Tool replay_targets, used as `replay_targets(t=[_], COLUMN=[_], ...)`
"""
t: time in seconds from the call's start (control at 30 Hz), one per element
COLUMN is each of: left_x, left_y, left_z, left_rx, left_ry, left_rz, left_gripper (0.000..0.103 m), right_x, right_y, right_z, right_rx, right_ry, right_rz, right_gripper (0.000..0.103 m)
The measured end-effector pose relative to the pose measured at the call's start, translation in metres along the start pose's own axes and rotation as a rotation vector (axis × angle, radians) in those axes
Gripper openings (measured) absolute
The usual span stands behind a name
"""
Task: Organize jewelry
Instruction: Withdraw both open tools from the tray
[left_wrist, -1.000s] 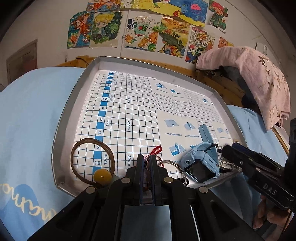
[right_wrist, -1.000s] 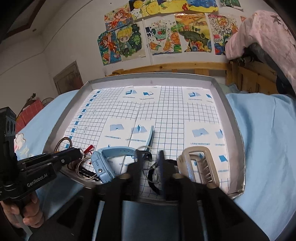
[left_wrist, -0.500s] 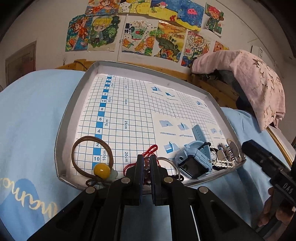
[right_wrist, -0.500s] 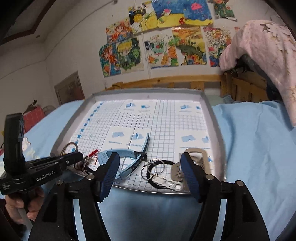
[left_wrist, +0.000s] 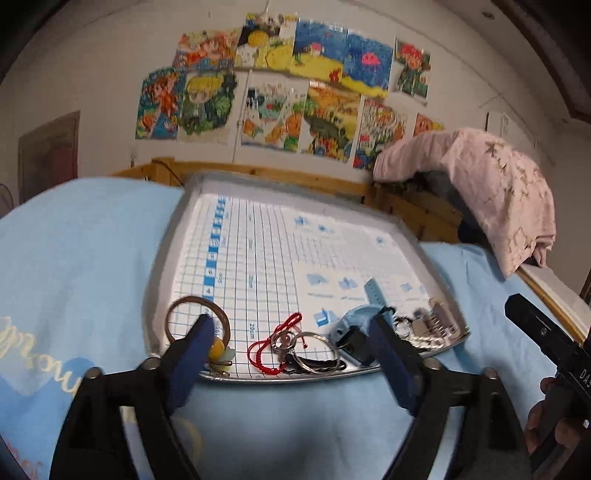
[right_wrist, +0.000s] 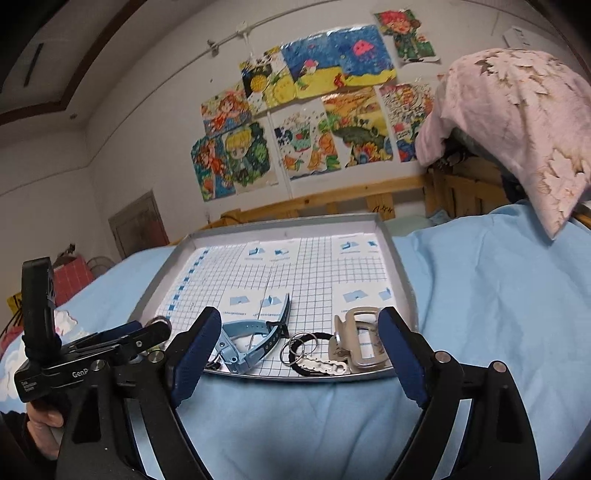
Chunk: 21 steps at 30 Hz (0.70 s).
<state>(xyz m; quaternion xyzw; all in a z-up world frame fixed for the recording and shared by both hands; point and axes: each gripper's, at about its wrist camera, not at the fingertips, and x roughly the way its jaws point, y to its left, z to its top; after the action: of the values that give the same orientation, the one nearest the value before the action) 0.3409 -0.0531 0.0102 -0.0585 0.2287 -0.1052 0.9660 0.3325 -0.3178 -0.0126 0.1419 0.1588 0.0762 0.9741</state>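
A metal tray (left_wrist: 162, 258) with a gridded sheet lies on the blue bedcover; it also shows in the right wrist view (right_wrist: 400, 266). Along its near edge lie a brown hair loop with a yellow bead (left_wrist: 218, 349), a red cord bracelet (left_wrist: 271, 349), key rings (left_wrist: 317, 350), a blue watch (left_wrist: 351, 325) and silver clips (left_wrist: 430, 328). My left gripper (left_wrist: 291, 347) is open and empty, just in front of the near edge. My right gripper (right_wrist: 299, 350) is open and empty, before the blue watch (right_wrist: 255, 334), rings (right_wrist: 299, 343) and a beige buckle clip (right_wrist: 360, 341).
A wooden bed frame (left_wrist: 288, 173) and a wall with drawings (left_wrist: 280, 99) stand behind the tray. A pink cloth (right_wrist: 517, 122) hangs at the right. The left gripper's body (right_wrist: 88, 354) shows at the left of the right wrist view.
Both grippers have opened and drawn back from the tray. The left one let go of the red cord and rings, which now lie on the tray.
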Motion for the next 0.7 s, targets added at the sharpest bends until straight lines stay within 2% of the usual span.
replay_targets(t=[0.03,0.07,0.23,0.4,0.7], left_x=[-0.010,-0.020,-0.072,-0.132,-0.216], left_y=[-0.001,-0.002,-0.011,-0.019,-0.022], left_z=[-0.001,-0.002,-0.004,-0.011,-0.034], left_rx=[-0.004,-0.009,-0.009,0.025,0.061], left_ry=[-0.029,-0.057,-0.150,-0.228,-0.272], left_rz=[0.004,0.006,0.019,0.042,0.069], left_gripper=[0.100,0.101,0.103,0.103,0.103], right_x=[-0.006,-0.012,-0.051,-0.090,-0.185], right_y=[-0.001,-0.002,0.008,0.026,0.066], right_z=[0.000,-0.001,-0.002,0.000,-0.017], right_rx=[0.006,0.007,-0.031,-0.062,-0.127], right_ry=[-0.016,-0.032,-0.128,-0.163,-0.210], right_rz=[-0.002,-0.001,0.014,0.016,0.015], right_gripper=[0.090,0.095,0.101,0.101,0.101])
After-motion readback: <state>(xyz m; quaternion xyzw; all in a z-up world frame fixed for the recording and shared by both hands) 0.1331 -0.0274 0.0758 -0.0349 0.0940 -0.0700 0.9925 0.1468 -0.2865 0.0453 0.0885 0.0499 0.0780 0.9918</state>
